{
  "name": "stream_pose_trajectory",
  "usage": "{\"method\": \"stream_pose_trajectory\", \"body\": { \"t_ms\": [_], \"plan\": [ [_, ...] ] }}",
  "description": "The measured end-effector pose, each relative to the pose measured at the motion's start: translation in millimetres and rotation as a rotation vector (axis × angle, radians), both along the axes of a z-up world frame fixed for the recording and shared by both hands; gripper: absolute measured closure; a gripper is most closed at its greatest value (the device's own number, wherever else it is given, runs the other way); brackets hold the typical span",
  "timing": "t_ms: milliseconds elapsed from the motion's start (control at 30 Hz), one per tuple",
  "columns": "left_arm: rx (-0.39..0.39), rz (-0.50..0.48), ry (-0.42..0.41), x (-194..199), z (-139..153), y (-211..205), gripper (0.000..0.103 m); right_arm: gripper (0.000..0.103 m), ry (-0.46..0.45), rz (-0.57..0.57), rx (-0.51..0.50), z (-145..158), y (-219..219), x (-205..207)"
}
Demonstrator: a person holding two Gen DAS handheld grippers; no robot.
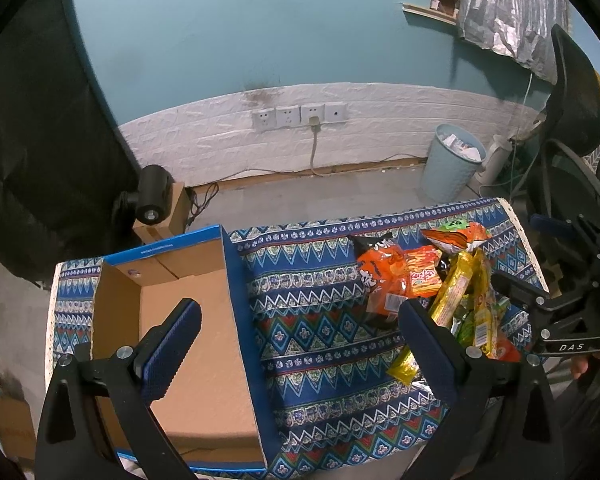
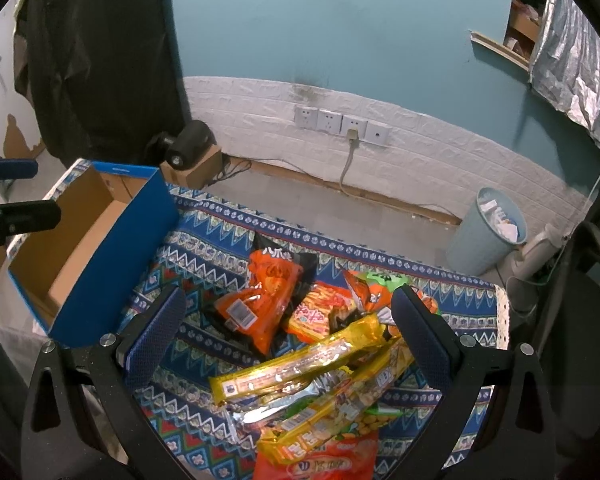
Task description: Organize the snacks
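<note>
An open blue cardboard box (image 1: 236, 320) with a bare brown inside stands on the left of the patterned cloth; it also shows in the right wrist view (image 2: 112, 256). A pile of snack packets lies to its right: an orange bag (image 2: 266, 296), a small red-orange packet (image 2: 320, 316), long gold packets (image 2: 296, 372) and a red bag (image 2: 320, 460). My left gripper (image 1: 300, 344) is open and empty, with one finger over the box. My right gripper (image 2: 288, 336) is open and empty just above the snack pile (image 1: 452, 292).
The table is covered by a blue patterned cloth (image 1: 324, 360). A pale blue waste bin (image 1: 452, 164) stands on the floor behind, by the white wall with sockets (image 1: 300, 114). A black office chair (image 1: 572, 128) is at the right. A black lamp head (image 1: 152, 192) sits behind the box.
</note>
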State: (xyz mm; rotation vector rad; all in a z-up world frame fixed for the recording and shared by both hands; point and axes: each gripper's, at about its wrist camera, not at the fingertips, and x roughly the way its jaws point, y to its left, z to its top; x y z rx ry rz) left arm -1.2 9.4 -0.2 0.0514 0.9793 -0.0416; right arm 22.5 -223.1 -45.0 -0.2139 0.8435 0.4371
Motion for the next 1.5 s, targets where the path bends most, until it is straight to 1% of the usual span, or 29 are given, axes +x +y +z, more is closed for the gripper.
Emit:
{"method": "stream_pose_trajectory", "body": {
  "t_ms": [267,867,1500],
  "plan": [
    [0.012,-0.01,0.003,-0.4,-3.0,-5.2,0.003,0.003,0.003,0.0,0.001,0.0,0.1,0.4],
    [0.016,-0.015,0.013,0.6,-6.9,-7.3,0.003,0.003,0.015,-0.009,0.016,0.3,-3.7,-0.7],
    [0.016,-0.015,0.018,1.2,-8.2,-7.6,0.003,0.003,0.014,-0.007,0.009,-0.9,-4.7,-0.7]
  ]
}}
